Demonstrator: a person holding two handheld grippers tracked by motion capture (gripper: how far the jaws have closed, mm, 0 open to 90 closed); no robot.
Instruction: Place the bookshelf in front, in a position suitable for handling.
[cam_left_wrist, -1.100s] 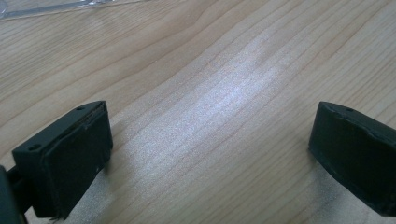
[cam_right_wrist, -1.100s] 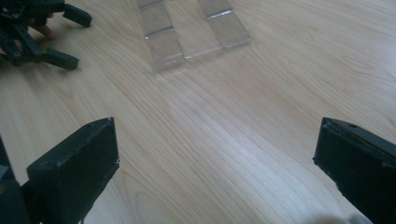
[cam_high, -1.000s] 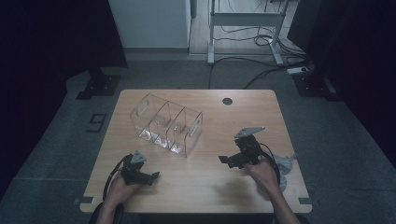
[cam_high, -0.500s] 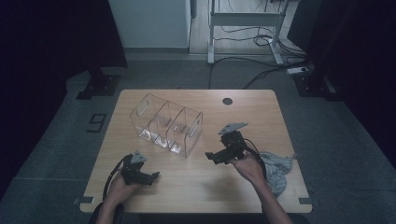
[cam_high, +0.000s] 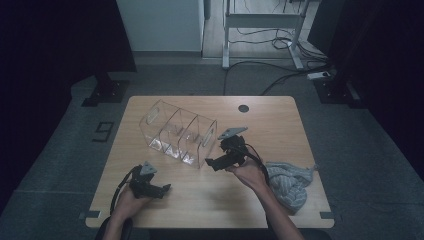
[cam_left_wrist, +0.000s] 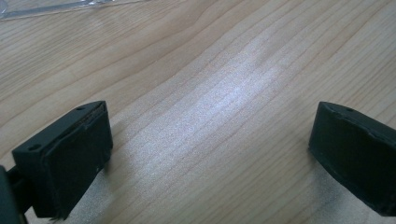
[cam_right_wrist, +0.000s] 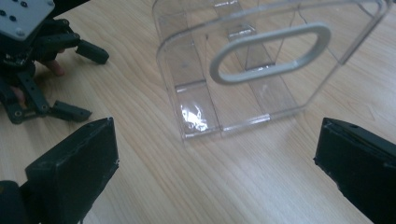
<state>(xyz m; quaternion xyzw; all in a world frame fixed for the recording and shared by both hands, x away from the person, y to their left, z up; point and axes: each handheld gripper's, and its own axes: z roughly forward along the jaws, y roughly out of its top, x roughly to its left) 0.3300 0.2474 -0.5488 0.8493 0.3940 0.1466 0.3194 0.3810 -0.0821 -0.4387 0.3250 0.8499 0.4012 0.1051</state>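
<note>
Bench (cam_high: 280, 125): pale wood-grain top with rounded corners and a small dark grommet hole (cam_high: 243, 108) near its far edge. Clear acrylic organiser (cam_high: 177, 132): transparent box split by partitions into several compartments, all seemingly empty, standing left of centre on the bench, with an oval handle cut-out (cam_right_wrist: 268, 53) in the end wall that faces the right tongs; judged light, rigid and smooth-walled, so likely to slip under the pads and to scratch or crack if squeezed hard; best taken by an end wall at or just beside the cut-out, or by the top edge of a partition. Grey knitted cloth (cam_high: 290, 182): soft crumpled heap at the near right of the bench, just beside the person's right forearm. Right tongs (cam_high: 220, 159): hand-held, pointed at the near end of the organiser and just short of it, jaws wide apart, nothing between them. Left tongs (cam_high: 162, 189): hand-held low over the near left of the bench, well apart from the organiser, jaws likewise spread over bare wood.
</note>
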